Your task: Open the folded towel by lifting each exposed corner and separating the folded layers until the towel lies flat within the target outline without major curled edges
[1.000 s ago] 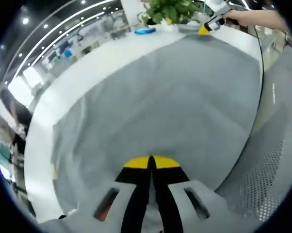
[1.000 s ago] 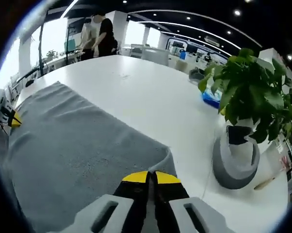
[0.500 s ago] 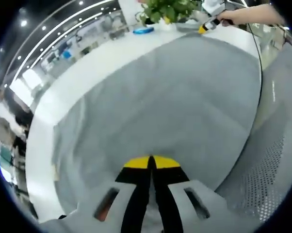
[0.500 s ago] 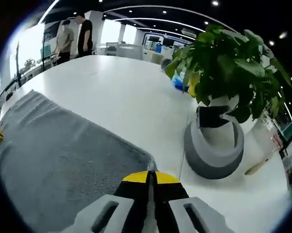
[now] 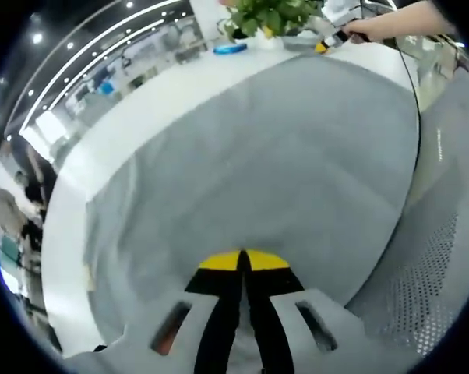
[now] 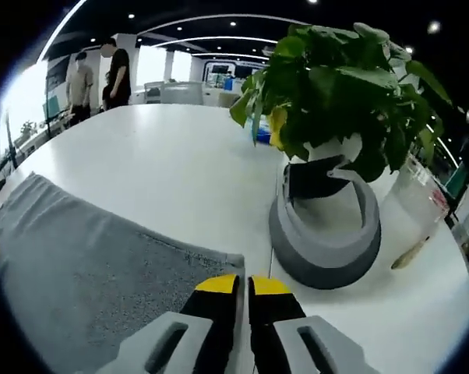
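In the left gripper view, the left gripper [image 5: 243,261] is pressing its yellow-tipped jaws together over the near edge of the grey towel [image 5: 266,179]; whether cloth is caught between them cannot be told. The towel is spreading out ahead of the jaws across the white table [image 5: 141,101], looking largely flat. At the towel's far corner, ahead and to the right, the right gripper [image 5: 326,43] is coming in, held by a person's hand [image 5: 367,27]. Just beyond it a potted plant [image 5: 269,15] and a blue object [image 5: 232,48] are sitting on the table. A perforated grey surface [image 5: 429,288] is showing to the right of the jaws.

In the right gripper view, the right gripper [image 6: 243,284] is holding its jaws slightly parted, a thin gap showing between the tips, right at the towel's corner [image 6: 230,259]. The towel [image 6: 86,265] is stretching away to the left of the jaws. Ahead and to the right, the potted plant [image 6: 336,93] is standing in a grey and white pot [image 6: 328,226] near the corner. Two people [image 6: 98,78] are standing far beyond the table [image 6: 180,164].
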